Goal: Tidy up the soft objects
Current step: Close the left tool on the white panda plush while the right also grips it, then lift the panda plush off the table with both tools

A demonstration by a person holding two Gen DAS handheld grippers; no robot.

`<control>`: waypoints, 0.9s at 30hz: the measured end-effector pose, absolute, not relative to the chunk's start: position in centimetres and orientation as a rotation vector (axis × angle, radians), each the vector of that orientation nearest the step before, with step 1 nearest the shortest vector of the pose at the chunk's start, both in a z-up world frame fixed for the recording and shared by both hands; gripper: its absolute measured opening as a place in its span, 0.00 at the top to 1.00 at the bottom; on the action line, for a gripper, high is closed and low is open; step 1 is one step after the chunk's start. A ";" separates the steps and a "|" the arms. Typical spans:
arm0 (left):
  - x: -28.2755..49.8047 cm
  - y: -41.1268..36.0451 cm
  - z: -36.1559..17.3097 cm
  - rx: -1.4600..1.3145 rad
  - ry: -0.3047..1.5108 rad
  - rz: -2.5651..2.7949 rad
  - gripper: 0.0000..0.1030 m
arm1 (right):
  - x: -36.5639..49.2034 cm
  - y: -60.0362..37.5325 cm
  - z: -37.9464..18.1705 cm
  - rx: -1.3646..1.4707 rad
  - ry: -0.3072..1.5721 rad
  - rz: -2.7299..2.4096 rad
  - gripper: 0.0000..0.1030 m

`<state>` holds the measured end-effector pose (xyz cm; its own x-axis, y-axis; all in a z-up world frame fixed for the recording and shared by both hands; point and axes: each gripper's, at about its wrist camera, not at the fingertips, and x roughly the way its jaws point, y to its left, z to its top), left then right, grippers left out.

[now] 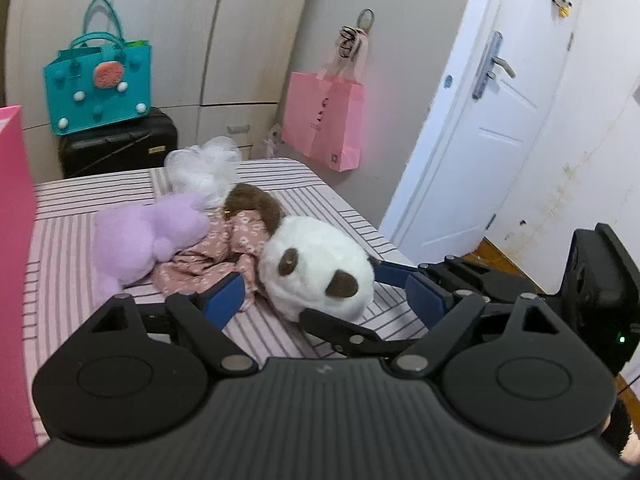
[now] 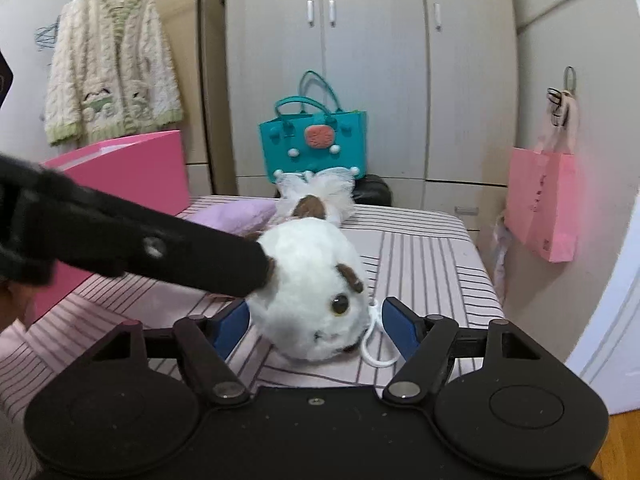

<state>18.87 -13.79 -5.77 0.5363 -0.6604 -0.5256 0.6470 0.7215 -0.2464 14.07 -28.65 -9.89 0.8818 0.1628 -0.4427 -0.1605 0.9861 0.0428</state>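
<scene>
White plush (image 2: 310, 288) lies on striped bed (image 2: 432, 256) between wide-open right gripper (image 2: 316, 326) fingers, ungripped. Left gripper (image 1: 324, 300) also spread wide, holding nothing, beside plush.

So in the left wrist view the plush toy (image 1: 316, 268) sits mid-frame on the bed (image 1: 80, 264), between the left gripper (image 1: 324, 300) fingers. A crumpled cloth (image 1: 208, 256) lies just left of it, touching, with a second plush (image 1: 148, 236) further left on top of the cloth's edge. A mesh puff (image 1: 204, 168) is behind those. Upper left, a tote bag (image 1: 98, 84) stands on a suitcase (image 1: 118, 142). A paper bag (image 1: 324, 120) hangs upper centre. The right gripper (image 2: 316, 324) straddles the toy too.
</scene>
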 end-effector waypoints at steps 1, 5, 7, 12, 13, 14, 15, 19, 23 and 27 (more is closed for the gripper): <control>19.0 -14.1 -5.9 -0.019 0.632 -0.779 0.20 | 14.2 -28.6 -9.9 0.008 0.460 0.153 0.26; 18.9 -15.0 -6.0 0.011 0.584 -0.762 0.27 | 14.4 -29.0 -10.0 0.052 0.462 0.143 0.28; 18.9 -15.3 -6.0 0.029 0.566 -0.747 0.27 | 14.6 -29.0 -10.1 0.062 0.469 0.142 0.31; 19.7 -15.5 -6.2 -0.011 0.601 -0.748 0.30 | 14.4 -28.8 -10.3 0.065 0.459 0.153 0.41; 19.9 -15.6 -6.3 -0.021 0.609 -0.744 0.31 | 14.5 -28.7 -10.3 0.059 0.460 0.151 0.42; 20.0 -15.7 -6.5 -0.027 0.617 -0.738 0.31 | 14.5 -28.6 -10.4 0.051 0.458 0.145 0.43; 20.2 -15.8 -6.8 -0.031 0.626 -0.729 0.32 | 14.5 -28.5 -10.4 0.047 0.456 0.143 0.43; 20.9 -15.6 -8.1 -0.099 0.673 -0.712 0.39 | 14.1 -28.2 -10.6 0.052 0.442 0.131 0.44; 21.1 -15.0 -8.5 -0.146 0.679 -0.724 0.46 | 14.0 -28.4 -10.9 0.076 0.439 0.120 0.44; 20.9 -15.0 -8.4 -0.150 0.683 -0.728 0.50 | 14.1 -28.1 -10.8 0.066 0.438 0.110 0.45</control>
